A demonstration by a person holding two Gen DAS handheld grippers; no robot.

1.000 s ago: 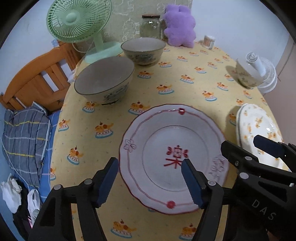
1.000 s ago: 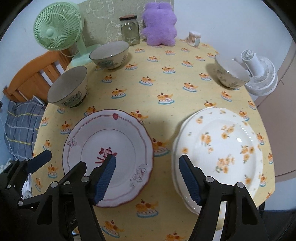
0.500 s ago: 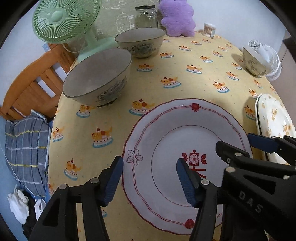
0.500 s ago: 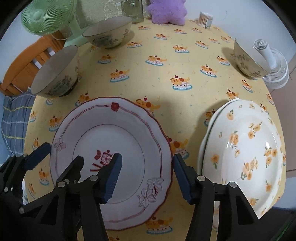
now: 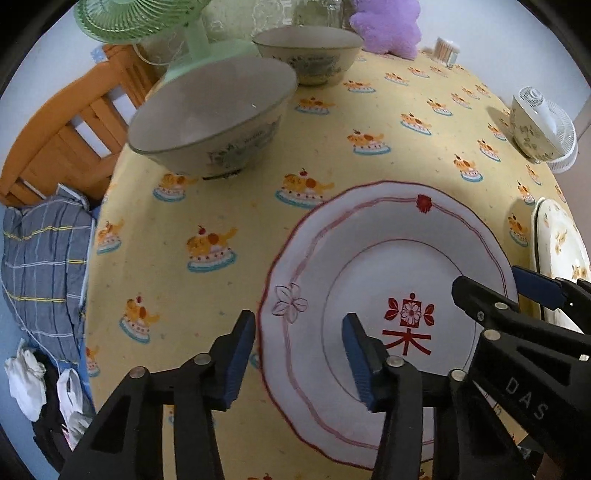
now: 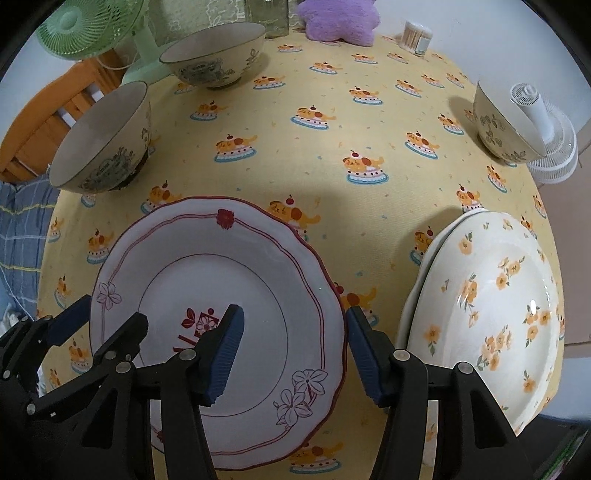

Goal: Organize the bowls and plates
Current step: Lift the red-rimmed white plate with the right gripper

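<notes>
Your left gripper (image 5: pixel 298 358) has just been closing; its fingers (image 5: pixel 238 356), part open, straddle the left rim of the red-trimmed plate (image 5: pixel 373 273) without pressing it. Your right gripper (image 6: pixel 293 350) stands part open too, fingers (image 6: pixel 364 354) astride that plate's right rim, not clamped. The plate is white, scalloped, red-lined, flat on the yellow tabletop (image 6: pixel 332 147). Right of it lies the floral plate (image 6: pixel 487 317); beyond it, three bowls (image 6: pixel 107 144), then a green fan (image 5: pixel 147 18).

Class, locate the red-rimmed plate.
The red-rimmed plate lies near the table's front edge, left of the orange-flowered plates, straddled by both grippers.
</notes>
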